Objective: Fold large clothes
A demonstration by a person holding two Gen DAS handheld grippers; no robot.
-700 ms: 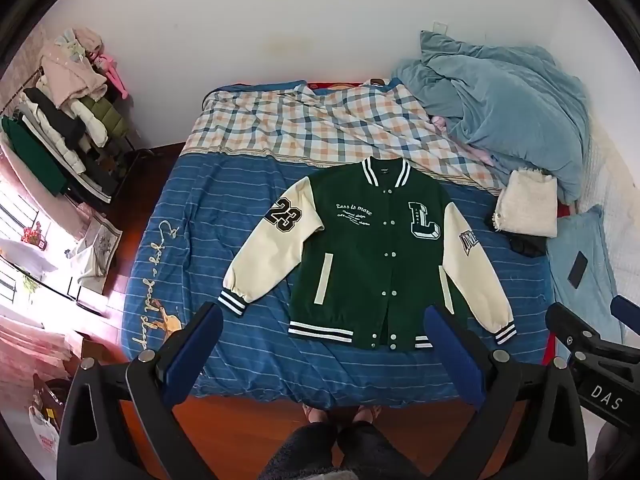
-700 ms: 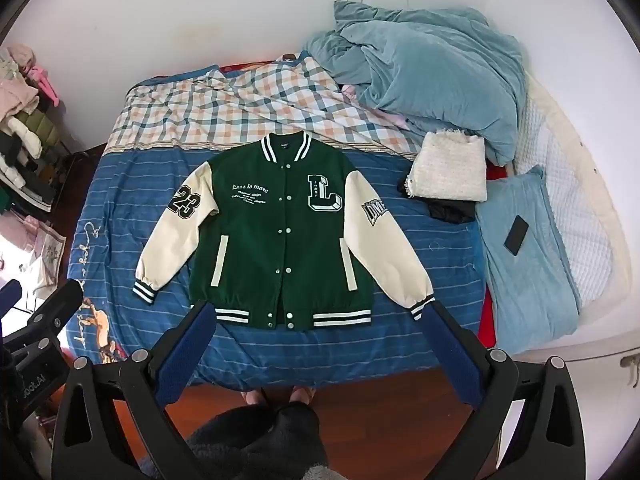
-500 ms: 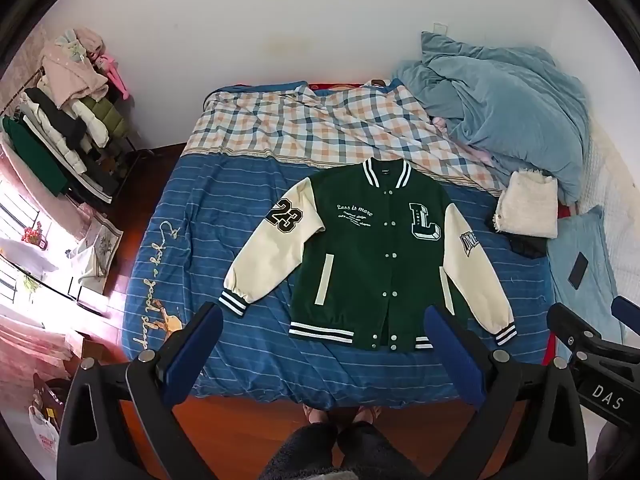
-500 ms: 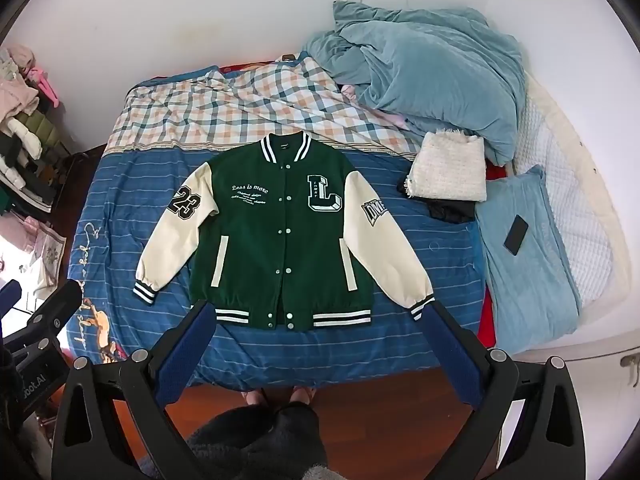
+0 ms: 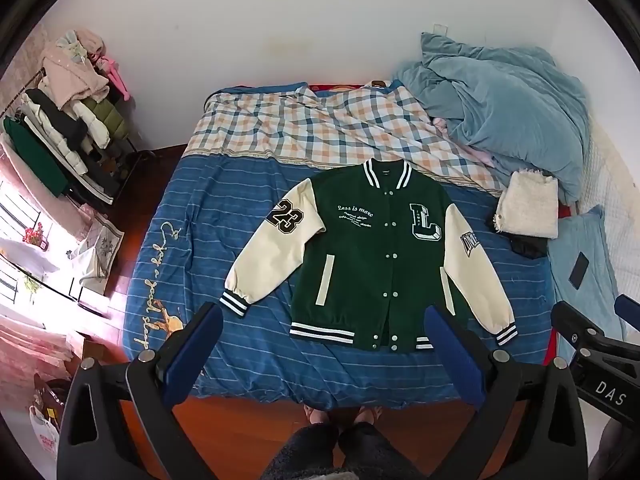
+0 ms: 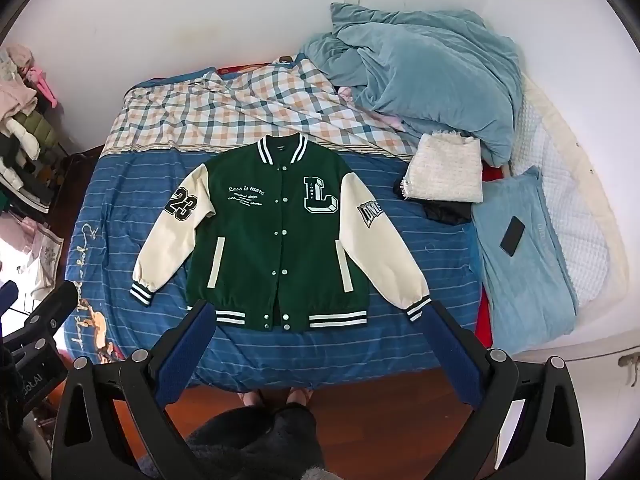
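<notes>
Blue-padded fingers frame both views: your left gripper [image 5: 322,350] and right gripper [image 6: 320,346] hang above the foot of the bed, each spread wide with nothing held. Below them you can see your feet [image 6: 276,398] on the wooden floor [image 5: 248,432]. Just beyond, the green varsity jacket [image 6: 280,240] lies flat, front up and snapped closed, on the blue striped bedspread [image 5: 224,240], cream sleeves angled outward, hem nearest you. To its right sit a folded cream knit [image 6: 446,172] and a phone [image 6: 513,236] on a pale blue pillow [image 6: 528,280]. Farther back lie a checked blanket [image 5: 320,132] and a heaped blue duvet [image 6: 424,76]; a clothes rack [image 5: 60,132] stands left.
</notes>
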